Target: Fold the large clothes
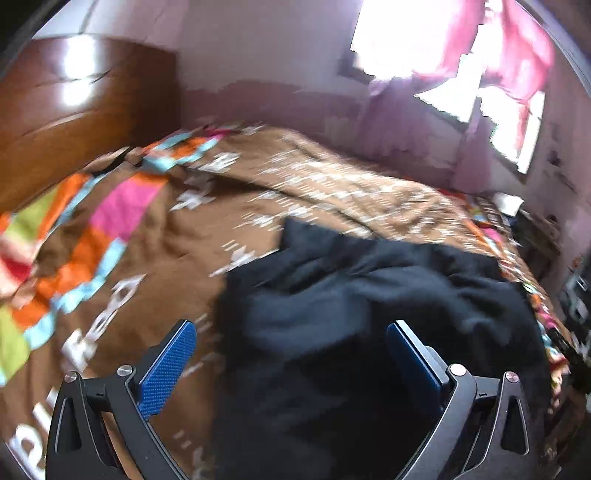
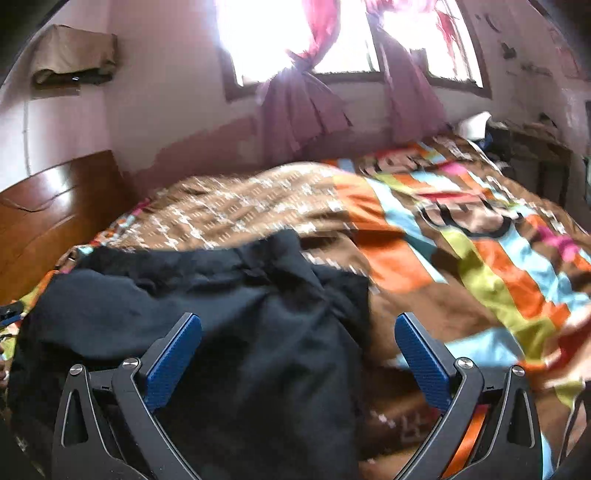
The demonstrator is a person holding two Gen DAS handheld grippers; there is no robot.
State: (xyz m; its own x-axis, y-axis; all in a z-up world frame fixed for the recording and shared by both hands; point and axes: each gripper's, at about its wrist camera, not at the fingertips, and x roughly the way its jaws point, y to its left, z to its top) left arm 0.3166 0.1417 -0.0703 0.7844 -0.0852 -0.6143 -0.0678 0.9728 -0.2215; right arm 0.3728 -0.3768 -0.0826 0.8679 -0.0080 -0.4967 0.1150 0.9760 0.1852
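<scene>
Two grippers poised above one crumpled black fabric garment [image 1: 369,314] on the bed.
Left gripper [image 1: 291,354] and right gripper [image 2: 298,349] spread their blue-padded fingers wide, gripping nothing; the garment lies on a brown patterned bedspread [image 1: 155,236].

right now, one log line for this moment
left gripper open | right gripper open | black garment crumpled on bedspread, unfolded

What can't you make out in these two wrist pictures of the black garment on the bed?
- Black garment: its type; crumpled and motion-blurred in both views.
- Its near edge: cut off by the bottom edge in the left wrist view, behind the left gripper.
- Bedspread lettering: smeared by blur.
- Window: overexposed, nothing visible outside.
- Whether the right gripper touches the cloth: unclear.
</scene>
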